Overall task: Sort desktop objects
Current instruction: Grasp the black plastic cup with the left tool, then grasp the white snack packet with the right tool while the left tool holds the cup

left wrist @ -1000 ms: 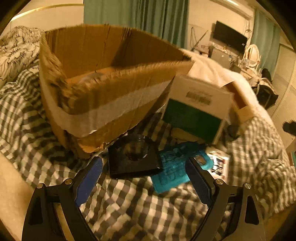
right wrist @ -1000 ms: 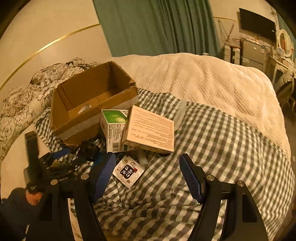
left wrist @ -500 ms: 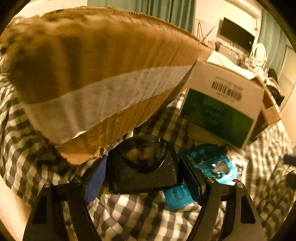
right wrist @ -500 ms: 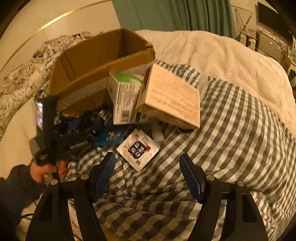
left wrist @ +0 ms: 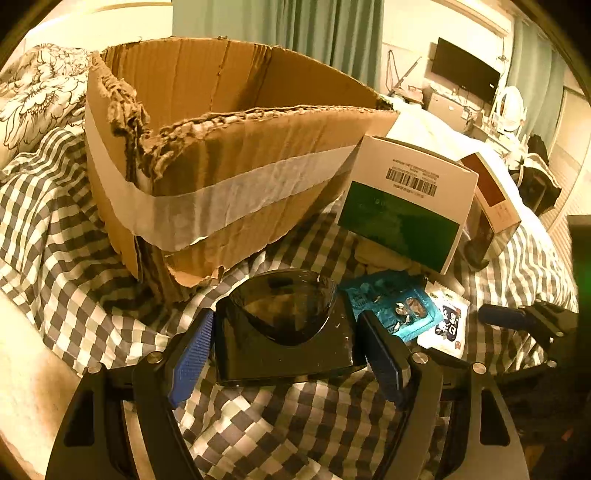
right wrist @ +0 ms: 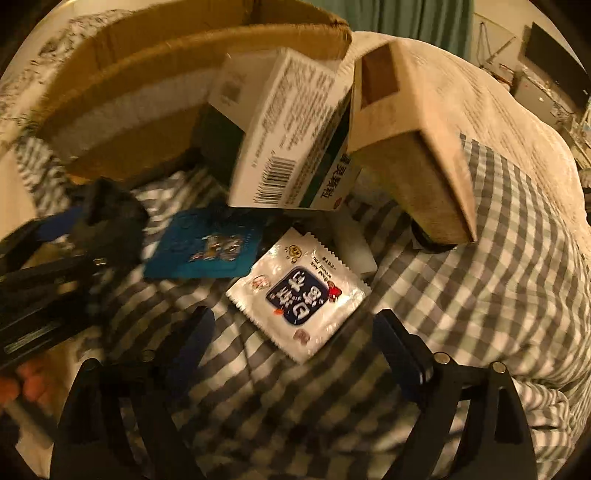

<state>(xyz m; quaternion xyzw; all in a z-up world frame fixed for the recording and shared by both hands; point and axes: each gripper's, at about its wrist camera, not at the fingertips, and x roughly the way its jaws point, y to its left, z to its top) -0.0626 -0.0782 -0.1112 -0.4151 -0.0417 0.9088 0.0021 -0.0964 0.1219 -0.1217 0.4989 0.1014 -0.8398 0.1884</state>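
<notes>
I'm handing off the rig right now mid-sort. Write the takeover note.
Left claw: shut on the black square dish, low over the checked cloth, just before the cardboard box.
Right claw: empty, jaws opening, above the white sachet.
Teal packet, green-and-white carton and tan box lie beside the cardboard box.
Done: dish gripped.
Left: box the dish, then the rest. Box contents not visible.

Cardboard box and leaning cartons wall off the checked cloth's far side.

Warm-lit bedroom: green curtains, wall television, checked bedspread, cream quilt.
</notes>
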